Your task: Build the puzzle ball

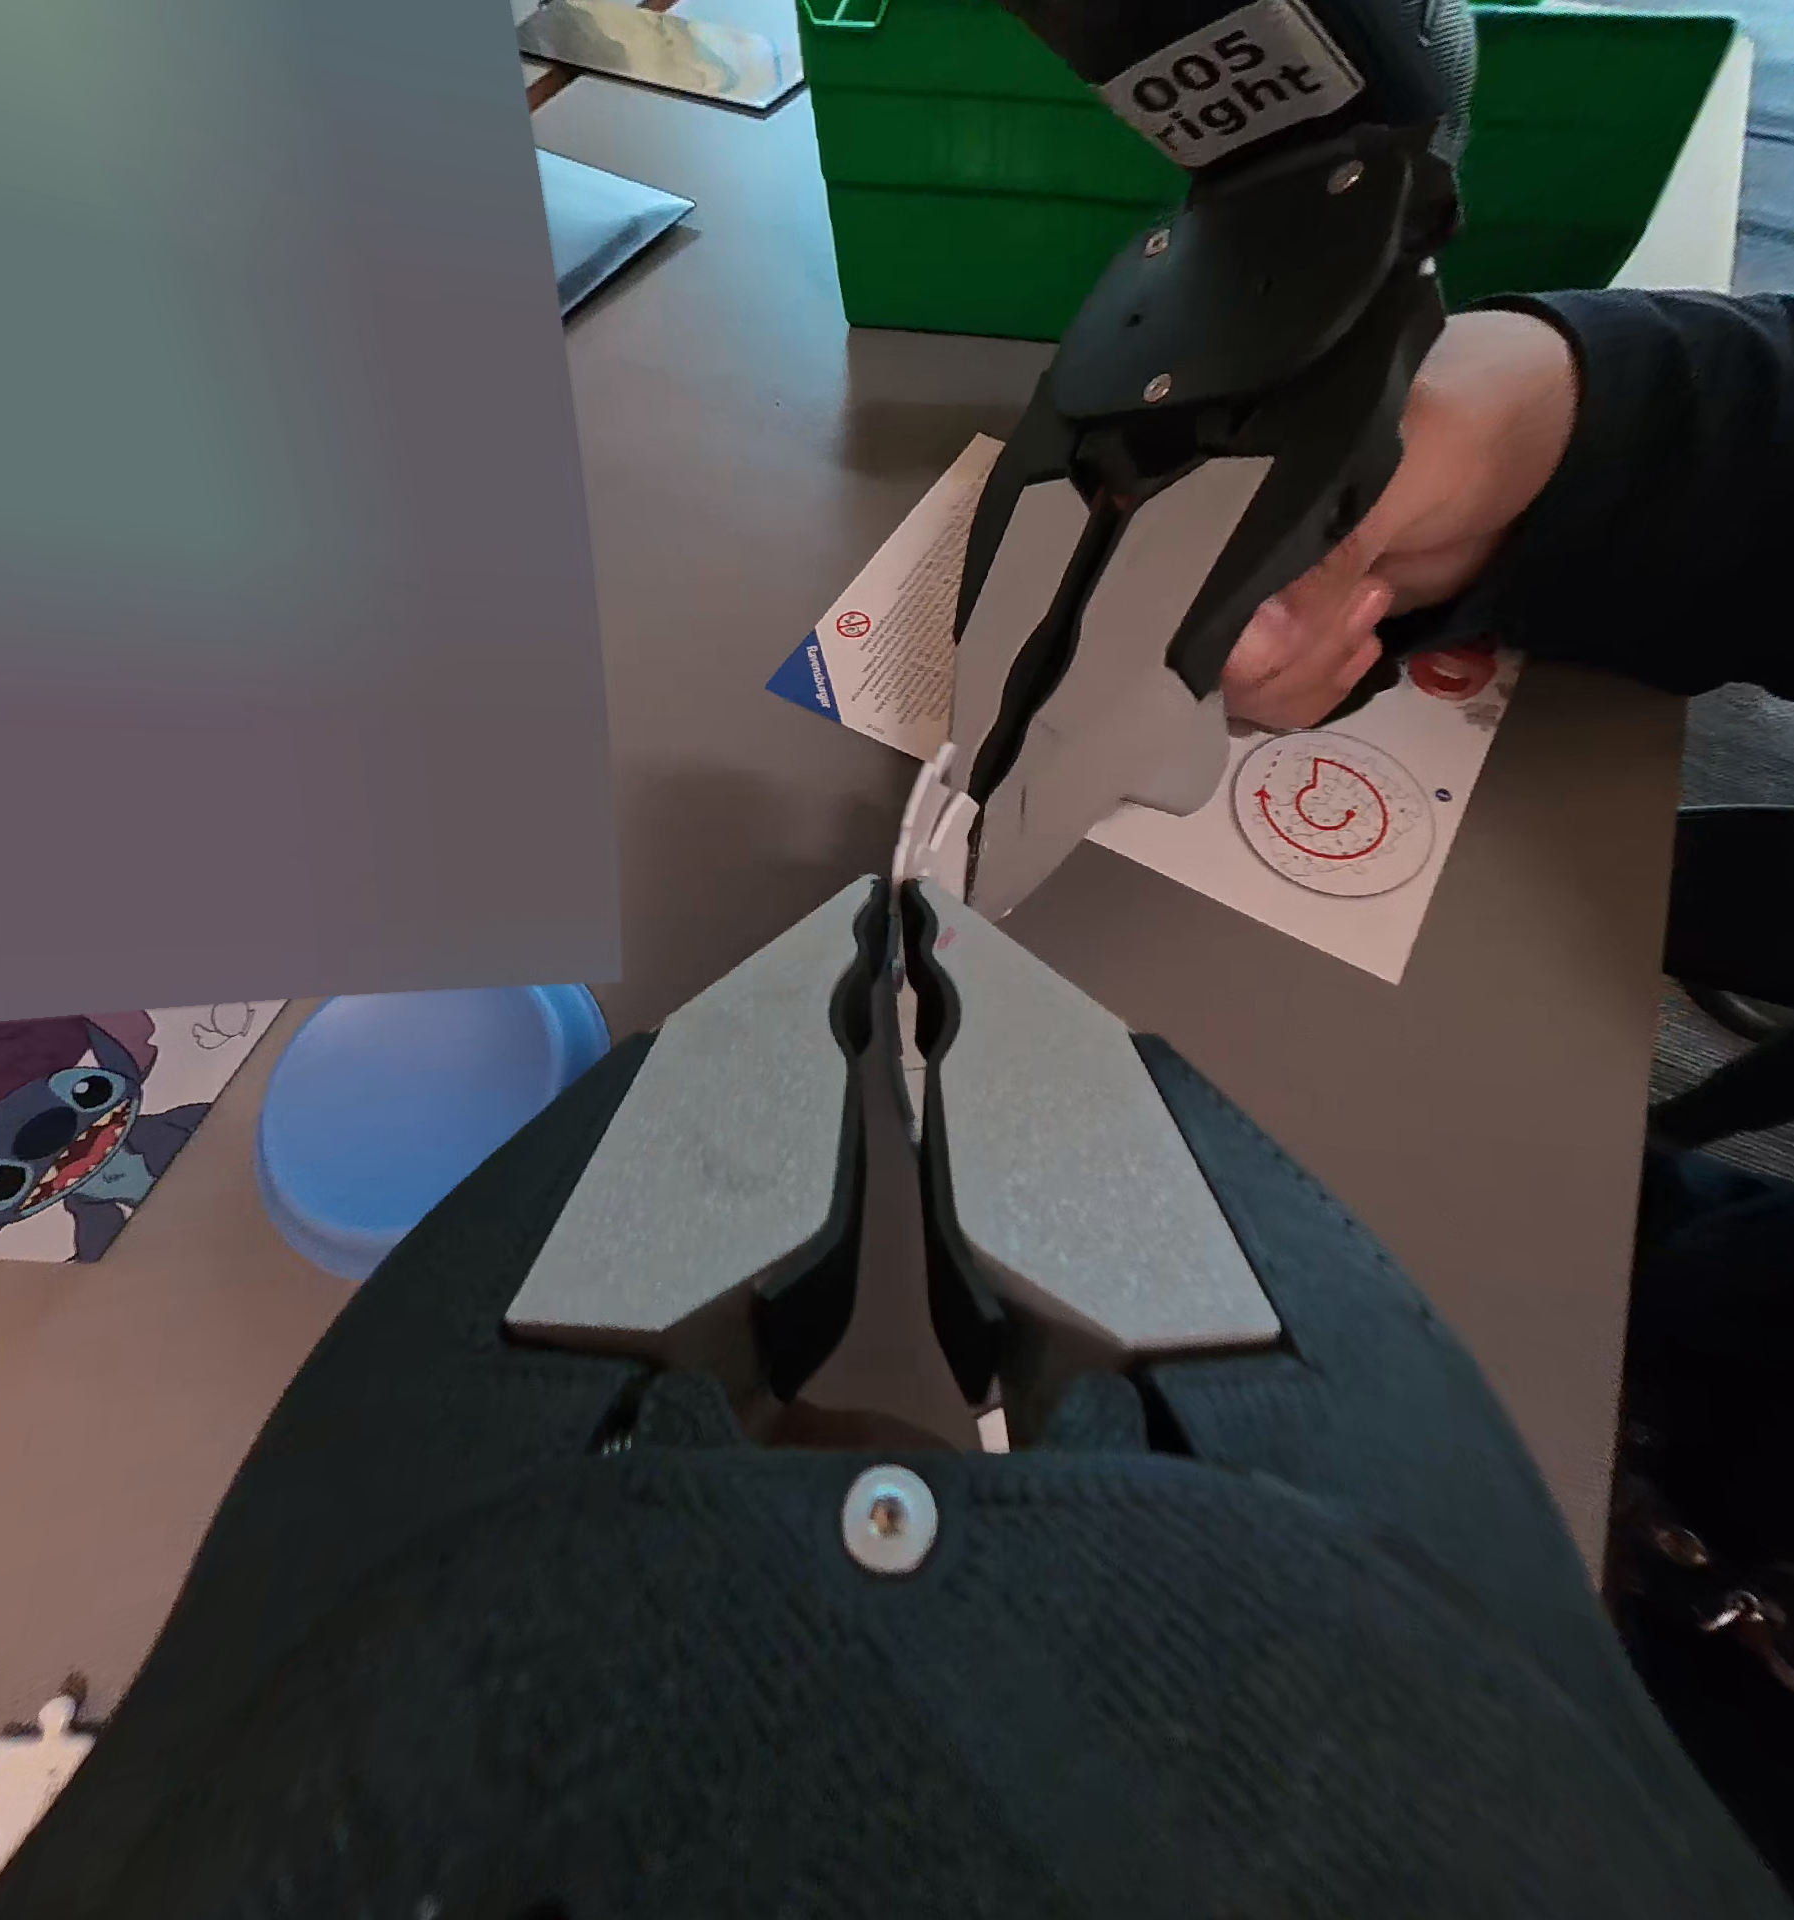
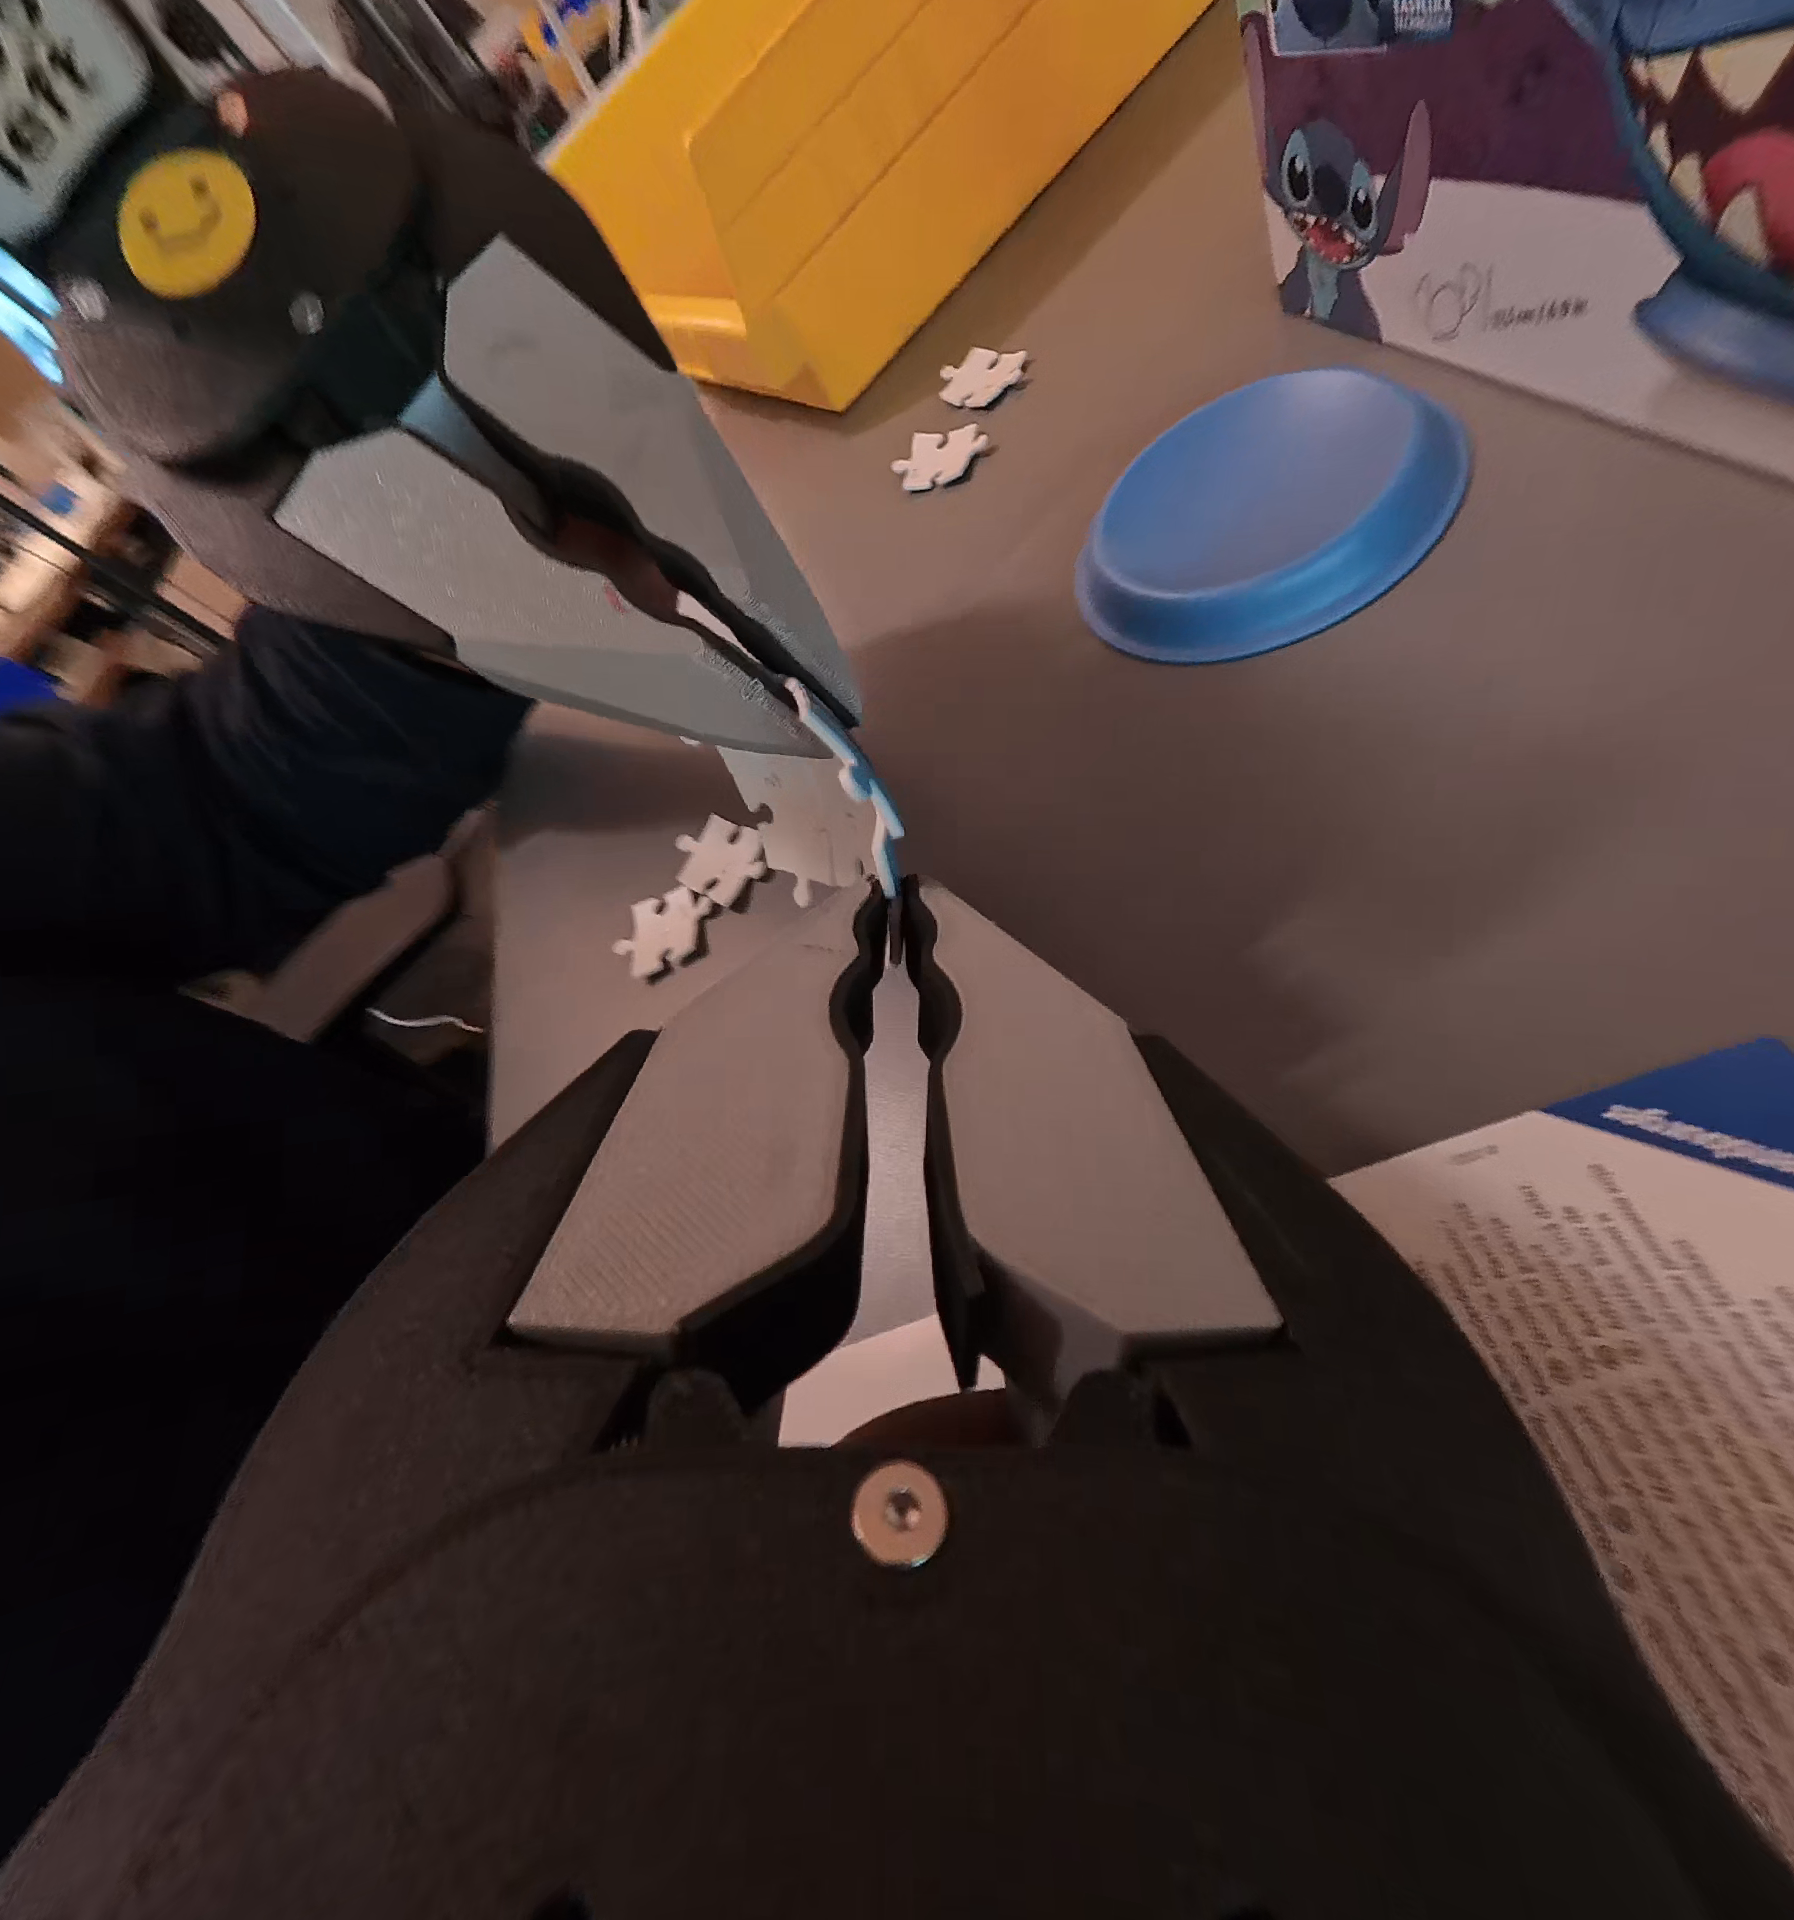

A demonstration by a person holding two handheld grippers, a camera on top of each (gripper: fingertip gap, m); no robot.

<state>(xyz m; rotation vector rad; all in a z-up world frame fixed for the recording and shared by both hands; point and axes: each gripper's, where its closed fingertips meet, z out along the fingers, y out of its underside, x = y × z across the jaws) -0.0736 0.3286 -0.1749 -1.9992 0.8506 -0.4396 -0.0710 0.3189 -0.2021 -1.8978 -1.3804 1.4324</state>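
A short curved strip of joined puzzle pieces (image 2: 870, 798), white on the back with a blue edge, hangs in the air between my two grippers above the grey table (image 2: 1392, 831). My left gripper (image 1: 895, 899) is shut on one end of the strip. It enters the right wrist view (image 2: 820, 717) from the upper left. My right gripper (image 2: 898, 909) is shut on the other end, tip to tip with the left one. In the left wrist view the right gripper (image 1: 976, 868) comes down from the upper right, and the white pieces (image 1: 924, 821) stick up between the tips.
Loose white pieces lie near a yellow bin (image 2: 851, 156), two by its corner (image 2: 981, 376) and others below the grippers (image 2: 727, 857). A blue round stand (image 2: 1277, 520), the puzzle box (image 2: 1392, 187), an instruction sheet (image 1: 1329, 831) and a green bin (image 1: 976, 187) are on the table. The grippers are tip to tip, or close to it.
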